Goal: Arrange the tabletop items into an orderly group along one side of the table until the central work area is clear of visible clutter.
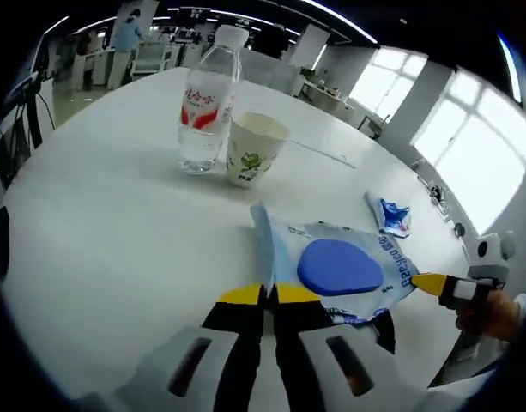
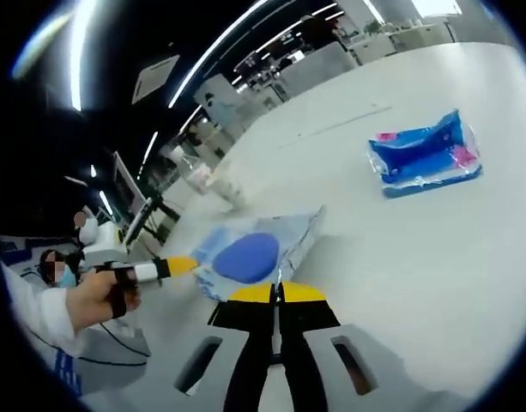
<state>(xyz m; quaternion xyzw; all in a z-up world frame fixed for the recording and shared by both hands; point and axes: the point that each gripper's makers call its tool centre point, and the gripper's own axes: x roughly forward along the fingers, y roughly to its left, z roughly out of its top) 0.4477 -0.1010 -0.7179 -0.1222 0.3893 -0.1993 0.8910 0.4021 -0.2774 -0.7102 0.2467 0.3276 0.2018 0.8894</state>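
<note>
Item: pale blue wipes pack (image 1: 344, 268), flat on the white worktop (image 1: 117, 223), mid-area. Left claw (image 1: 270, 294) and right claw (image 2: 277, 293) each clenched on opposite pack edges. Advice: lift evenly, carry toward water bottle (image 1: 207, 99) and paper cup (image 1: 252, 148), set beside them.

A clear water bottle (image 1: 207, 101) with a red label and white cap stands upright on the white table (image 1: 108, 223), touching a paper cup (image 1: 254, 148) beside it. Nearer lies a flat pale-blue pouch (image 1: 340, 268) with a blue oval; a smaller blue packet (image 1: 391, 215) lies apart.
</note>
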